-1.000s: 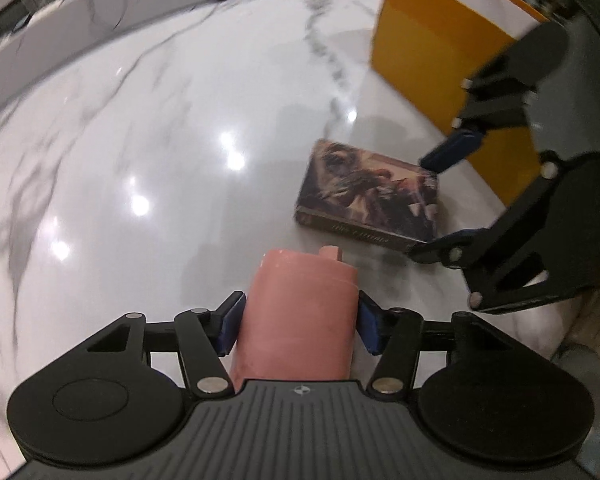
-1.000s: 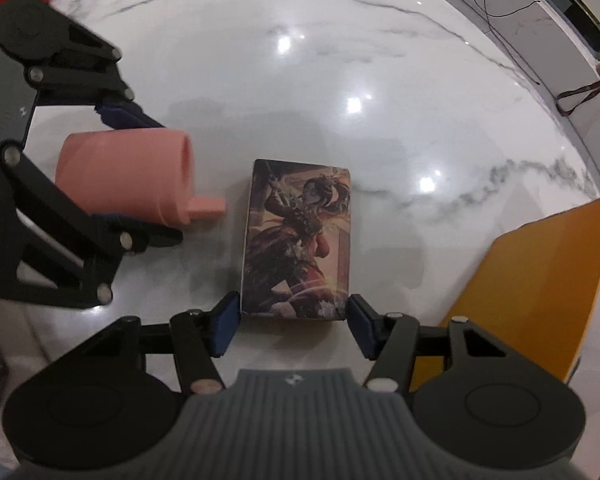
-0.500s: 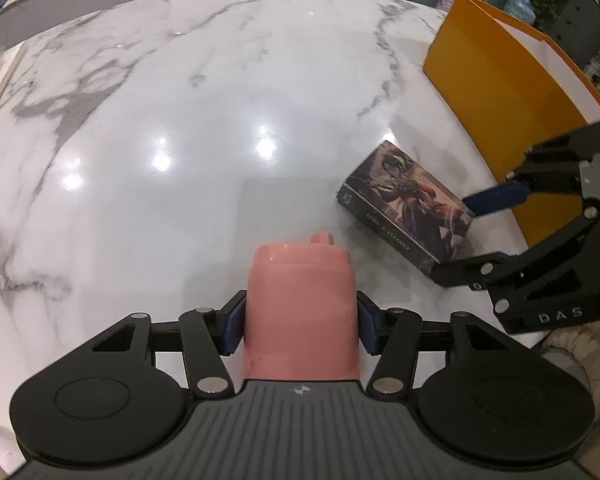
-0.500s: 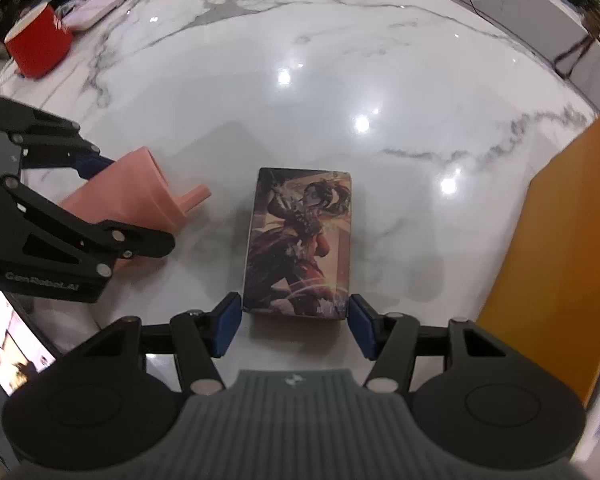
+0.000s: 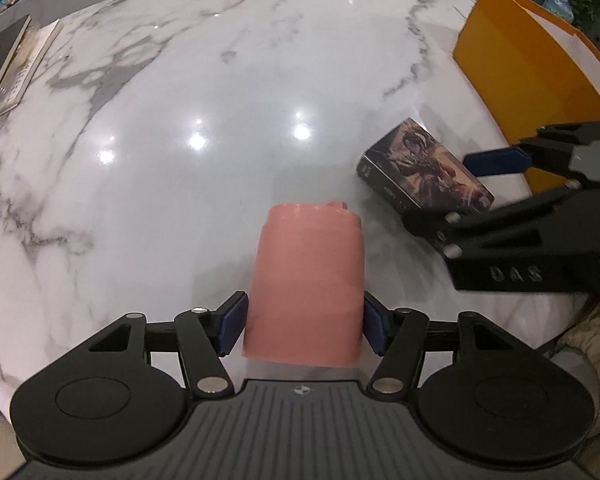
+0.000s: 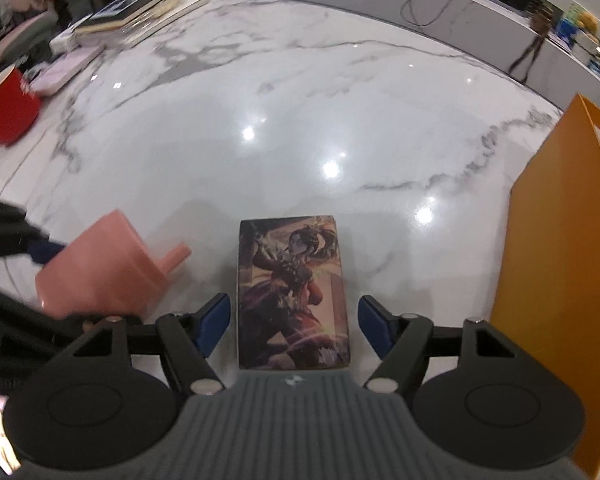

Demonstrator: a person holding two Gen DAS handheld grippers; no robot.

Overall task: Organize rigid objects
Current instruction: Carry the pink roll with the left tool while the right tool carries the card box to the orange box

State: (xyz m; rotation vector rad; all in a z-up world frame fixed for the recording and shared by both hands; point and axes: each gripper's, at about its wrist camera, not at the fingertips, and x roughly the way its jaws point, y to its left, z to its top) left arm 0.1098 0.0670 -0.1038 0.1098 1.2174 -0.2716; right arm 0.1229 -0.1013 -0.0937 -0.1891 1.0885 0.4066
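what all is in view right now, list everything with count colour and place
pink cup: 1, pink, tilted, held in the left gripper
illustrated box: 1, dark fantasy artwork, between the right gripper's jaws
orange folder: 1, orange, standing at the table's right side
red mug: 1, red, far left of the table
books: a stack, dark and pale, far left edge
marble table: 1, white with grey veins
left gripper: 1, black, blue pads, shut on the cup
right gripper: 1, black, blue pads, small gaps beside the box
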